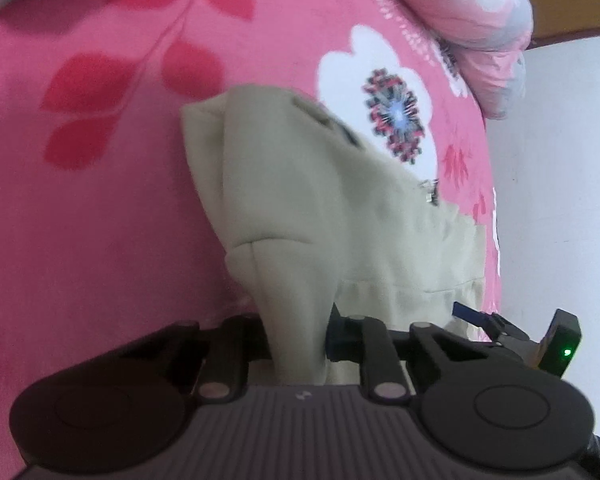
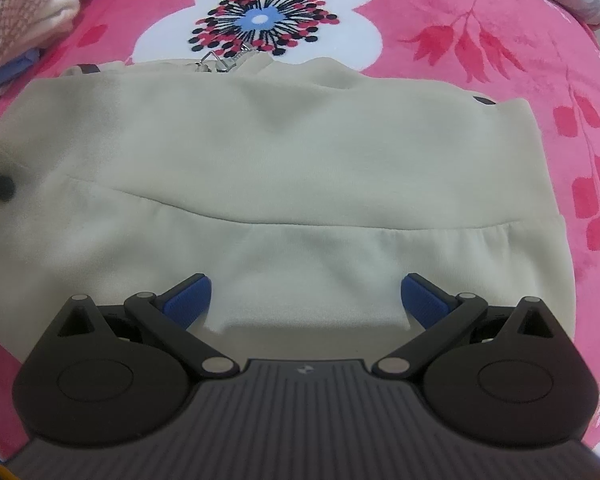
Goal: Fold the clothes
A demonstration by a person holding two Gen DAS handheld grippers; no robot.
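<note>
Left gripper (image 1: 296,336) pinches a bunched fold of the soft, limp pale-green fleece garment (image 2: 280,168); right gripper (image 2: 306,296) spread wide at its near ribbed hem, the likeliest hold.

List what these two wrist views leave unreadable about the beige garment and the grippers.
- Left wrist: the left gripper is shut on the beige garment; bunched cloth hides the pads.
- Left wrist: motion blur obscures the dark marks and metal clip.
- Right wrist: the garment's near hem lies under the open right gripper.
</note>
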